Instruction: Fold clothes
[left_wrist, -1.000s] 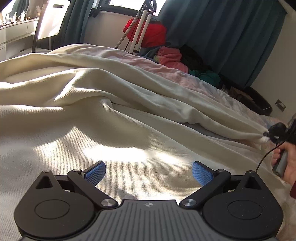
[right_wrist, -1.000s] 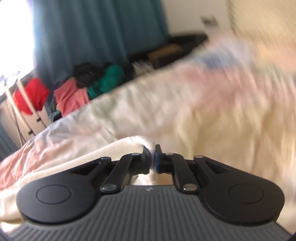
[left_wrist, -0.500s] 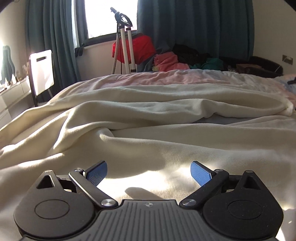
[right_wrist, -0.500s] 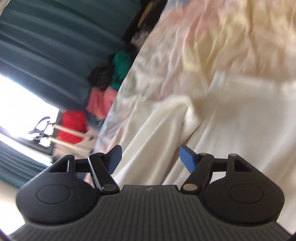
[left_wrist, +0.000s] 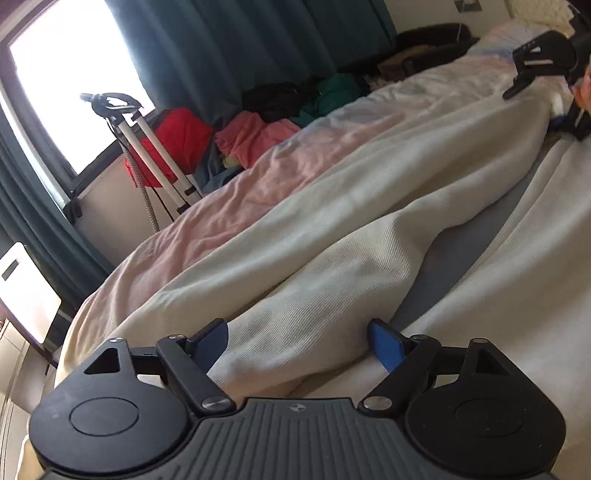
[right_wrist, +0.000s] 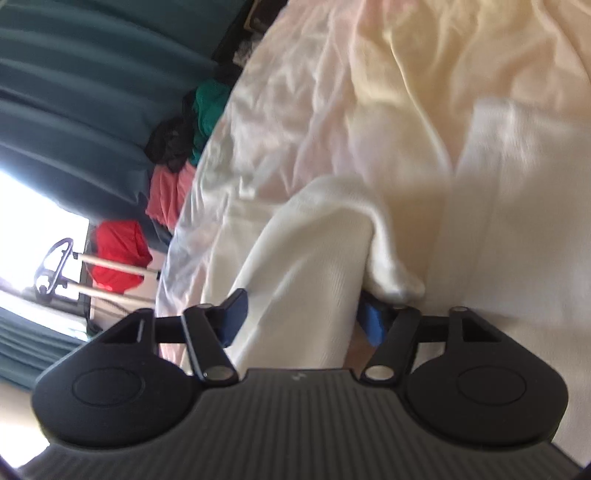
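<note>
Garment (left_wrist: 332, 258): cream knit, spread rumpled on the bed (left_wrist: 207, 225).
Left gripper (left_wrist: 297, 341): fingers apart, closing around a fold.
Right gripper (right_wrist: 299, 317): fingers apart, closing around an edge.

Bright window (left_wrist: 55, 92) flanked by teal curtains (left_wrist: 229, 48). Below the window: white-legged stand (left_wrist: 147, 147), possibly a tripod. Right of it: heaped laundry (left_wrist: 258, 133).

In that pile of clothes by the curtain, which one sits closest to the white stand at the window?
The red garment. It lies right behind the white stand, while the pink one, the black one and the green one trail away from it.
</note>
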